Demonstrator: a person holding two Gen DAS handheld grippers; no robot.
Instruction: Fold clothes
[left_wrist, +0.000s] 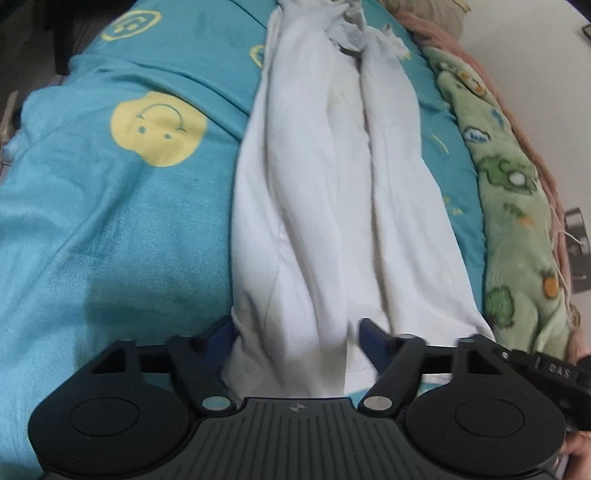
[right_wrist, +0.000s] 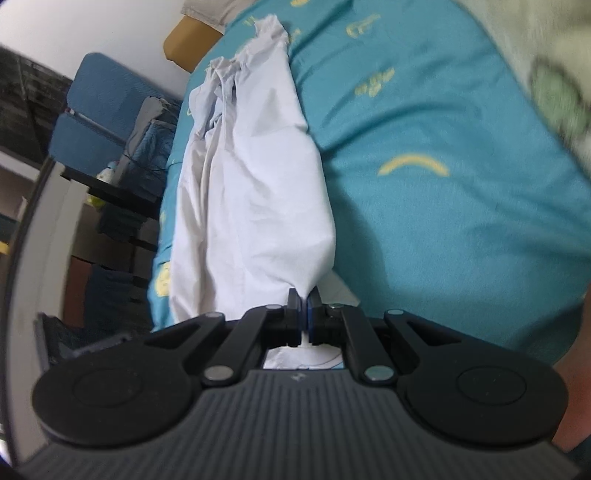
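Left wrist view. White garment (left_wrist: 332, 192) laid lengthwise on a teal bed cover (left_wrist: 110, 221), gathered into long soft ridges, apparently already narrowed by side folds; far end bunched and greyish, not squared. Left gripper (left_wrist: 297, 332) at the near hem, blue-tipped fingers (left_wrist: 369, 328) spread wide on either side of the cloth, nothing pinched between them. Cover: smooth, faintly sheeny fabric with printed yellow smiley faces (left_wrist: 157, 129). Along the right edge, a green fleece blanket (left_wrist: 517, 206), plush and nubbly, with cartoon print; beyond it a pinkish knitted edge, too blurred to name.

Right wrist view. Same white garment (right_wrist: 251, 184) stretched away from the camera over the teal cover (right_wrist: 443, 221), thin woven or jersey cloth, creased, with one rounded puffed fold near the grip. Right gripper (right_wrist: 303, 306) closed on a near corner of the garment, pads pressed together with cloth drawn to a point between them. Blue chair (right_wrist: 96, 110) and dark shelving beside the bed, at the left.

Progress, as a judgement: lengthwise narrowing apparently done; crosswise fold of near end over far end not yet made; far end in need of smoothing. Soft, limp cloth, likely to sag and slip unless lifted evenly at both corners.
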